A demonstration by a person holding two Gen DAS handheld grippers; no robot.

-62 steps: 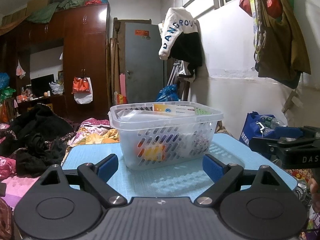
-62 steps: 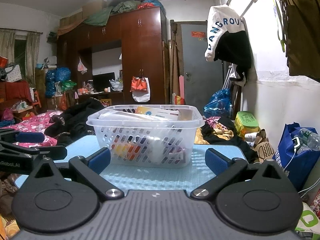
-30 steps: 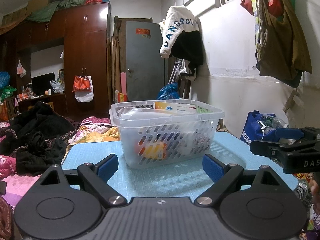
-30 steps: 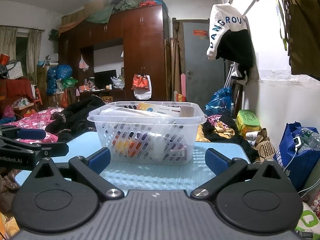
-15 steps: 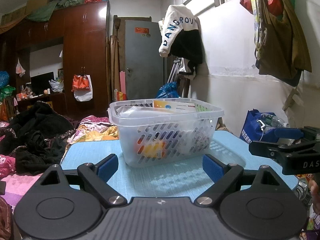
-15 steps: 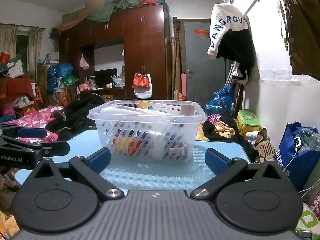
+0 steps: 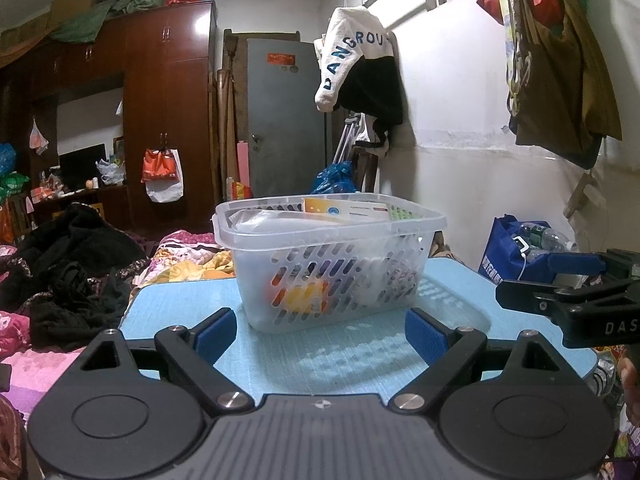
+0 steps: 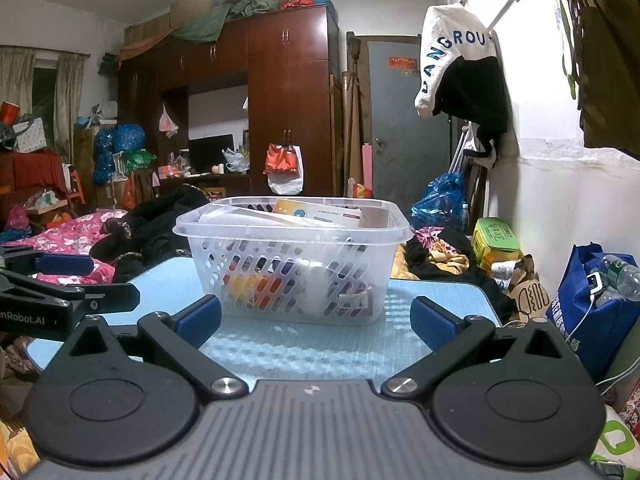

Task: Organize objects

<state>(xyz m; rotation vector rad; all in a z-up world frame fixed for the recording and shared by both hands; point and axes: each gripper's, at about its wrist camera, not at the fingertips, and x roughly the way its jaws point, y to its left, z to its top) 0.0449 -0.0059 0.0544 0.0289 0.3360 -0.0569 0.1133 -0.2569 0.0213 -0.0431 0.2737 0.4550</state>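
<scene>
I hold the left gripper (image 7: 320,330) and right gripper (image 8: 316,320) level, fingers spread and empty, facing the filled basket (image 8: 294,256) centred on the table (image 8: 312,348), ready for access.

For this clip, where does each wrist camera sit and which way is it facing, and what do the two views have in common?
Left wrist view: sits on the left tongs, looking level along their open blue-padded fingers at the clear basket on the blue table; the right tongs and a bit of a hand show at the right edge.
Right wrist view: sits on the right tongs, facing the same basket from further right; the left tongs enter at the left edge.
Shared: basket, table, wardrobe, grey door, hanging white and black jacket.
</scene>
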